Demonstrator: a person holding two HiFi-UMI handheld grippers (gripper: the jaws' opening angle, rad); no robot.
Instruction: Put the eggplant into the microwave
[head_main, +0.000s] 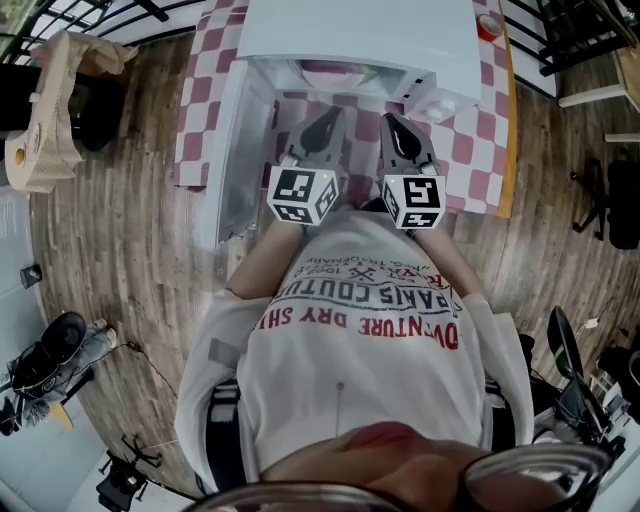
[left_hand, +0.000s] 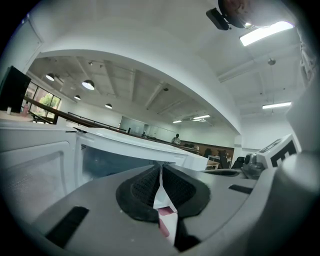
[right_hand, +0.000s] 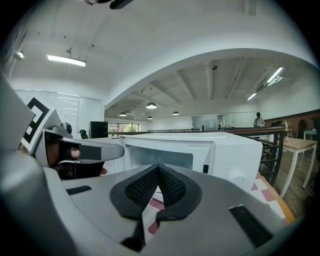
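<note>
Head view: you are holding the left gripper (head_main: 325, 120) and the right gripper (head_main: 393, 122) side by side at twelve o'clock, each carrying its boxy cube of black-and-white squares. Both are pointing into the smooth white microwave (head_main: 360, 30), whose flat door (head_main: 222, 150) is standing open toward ten o'clock. A pink-and-white checked cloth (head_main: 480, 150) is covering the table, and grainy wooden planks (head_main: 120, 250) are spreading all around.

Left gripper view: the left gripper's (left_hand: 160, 169) dimpled black rubber pads (left_hand: 145, 187) are pressing tip to tip, clamping nothing. The microwave's cavity (left_hand: 120, 162) is showing at eleven o'clock.

Right gripper view: the right gripper (right_hand: 158, 168) is likewise pinching its mesh-textured pads (right_hand: 172, 186) together on nothing. The boxy microwave (right_hand: 220, 150) is sitting at one o'clock.

You are not getting a clear sight of the eggplant in any view; a pinkish smear in the cavity is too blurred to name.
</note>
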